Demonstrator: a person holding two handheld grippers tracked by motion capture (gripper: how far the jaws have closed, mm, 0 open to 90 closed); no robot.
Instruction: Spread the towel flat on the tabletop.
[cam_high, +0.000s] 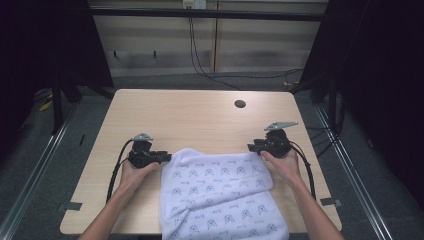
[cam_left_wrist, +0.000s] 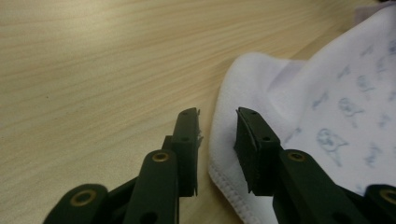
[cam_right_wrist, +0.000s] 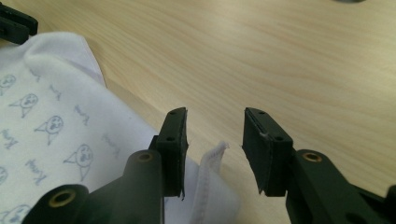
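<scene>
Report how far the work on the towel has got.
Done: the towel lies spread flat, near end over the table edge. In hand: both tongs, left and right, stand open at its far corners, hem between the jaws, unpinched. Left: any folding.

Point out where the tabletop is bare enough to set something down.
The far half of the table is bare from the towel's far edge to the far rim, apart from the round hole. Narrow strips lie outside each forearm. The near middle is crowded: the towel, flanked by the open left gripper and right gripper.
</scene>
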